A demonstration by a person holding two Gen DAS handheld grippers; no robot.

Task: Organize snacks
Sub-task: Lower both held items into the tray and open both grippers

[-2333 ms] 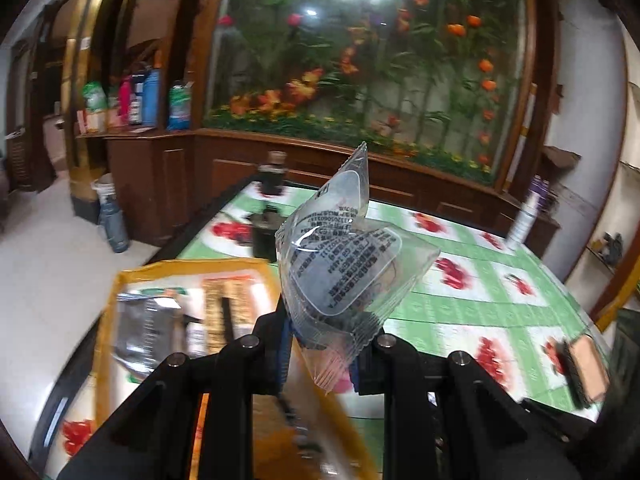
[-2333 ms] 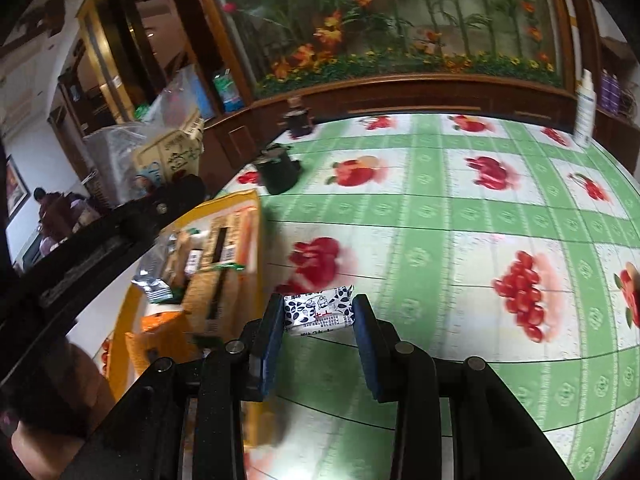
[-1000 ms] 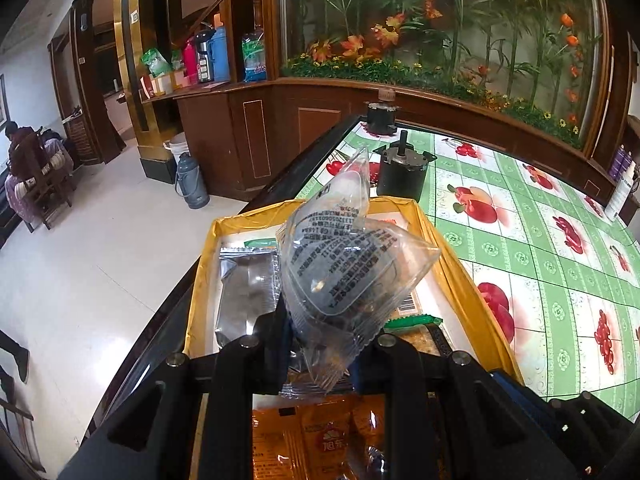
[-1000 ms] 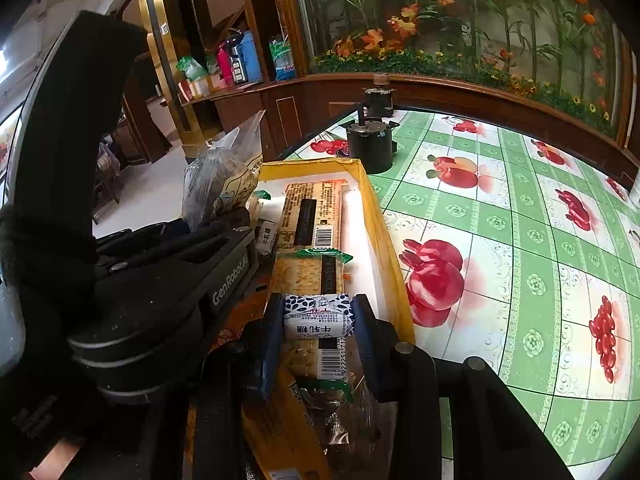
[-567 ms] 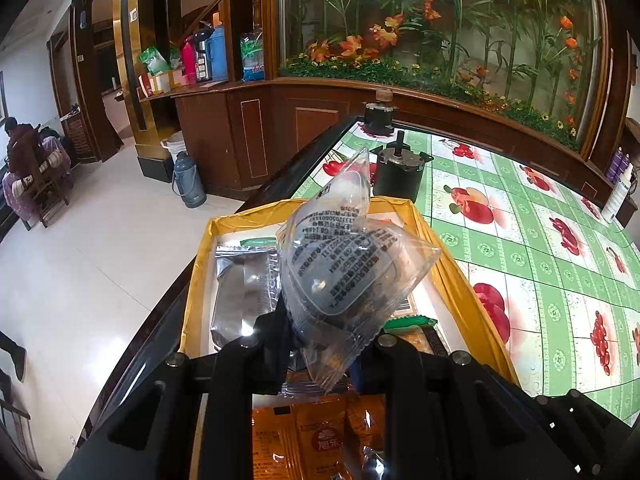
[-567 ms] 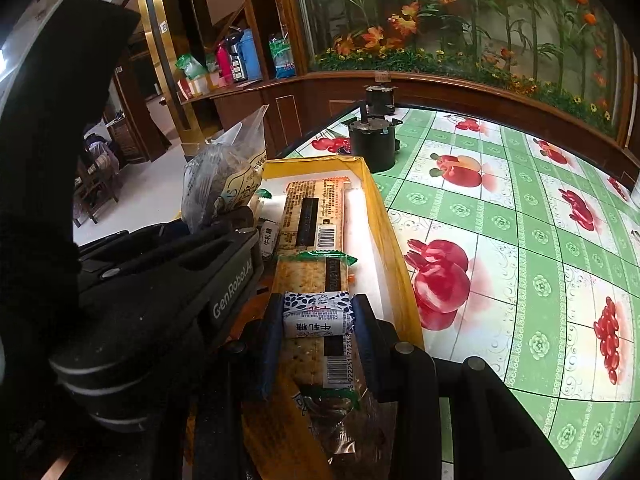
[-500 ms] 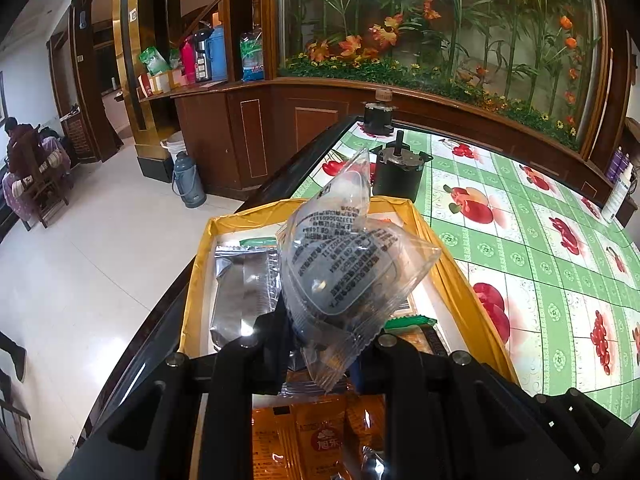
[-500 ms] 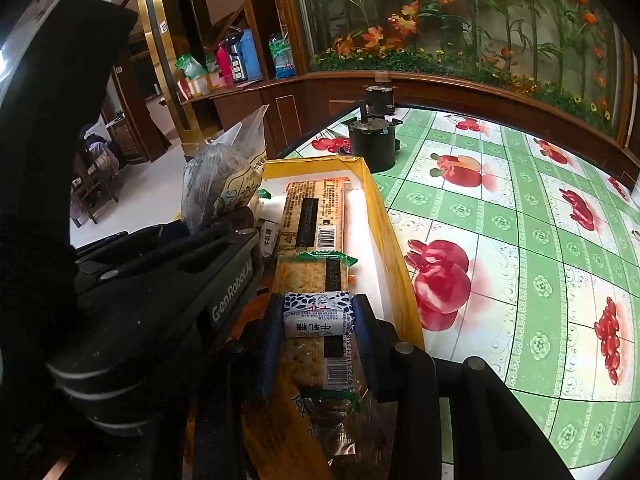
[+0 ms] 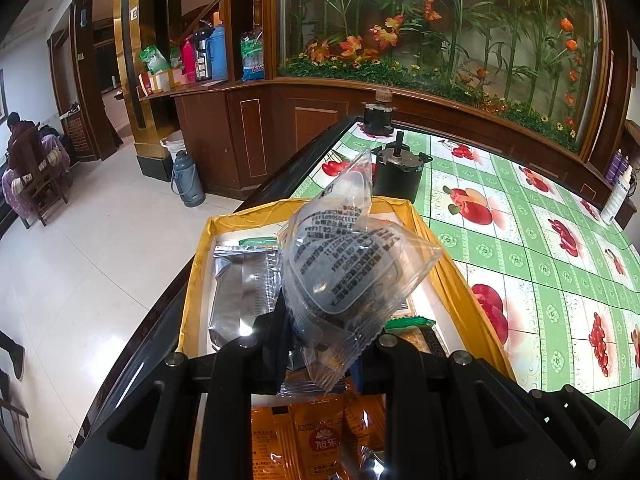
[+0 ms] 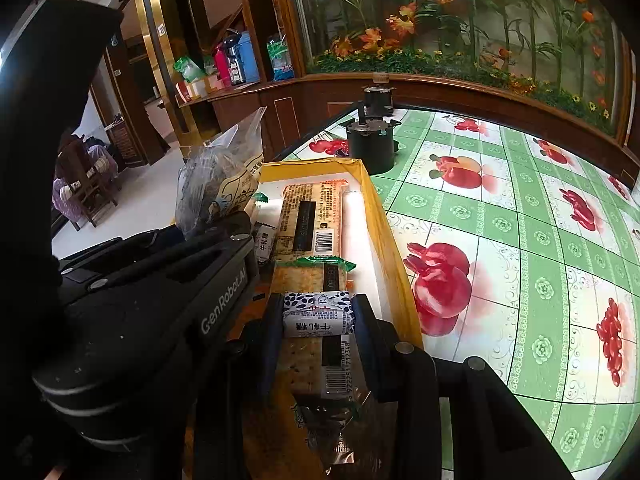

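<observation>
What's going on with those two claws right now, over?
Left gripper shut on clear packet. Right gripper shut on small white candy. Both above yellow box; nothing blocking.

right gripper (image 10: 318, 316) clamps a small white candy packet (image 10: 318, 314) above the yellow box (image 10: 394, 248).

A crinkled clear plastic snack pouch (image 9: 352, 268) and a small blue-and-white wrapped candy bar (image 10: 318, 314) are held above the yellow-rimmed cardboard tray (image 9: 192, 280).
</observation>
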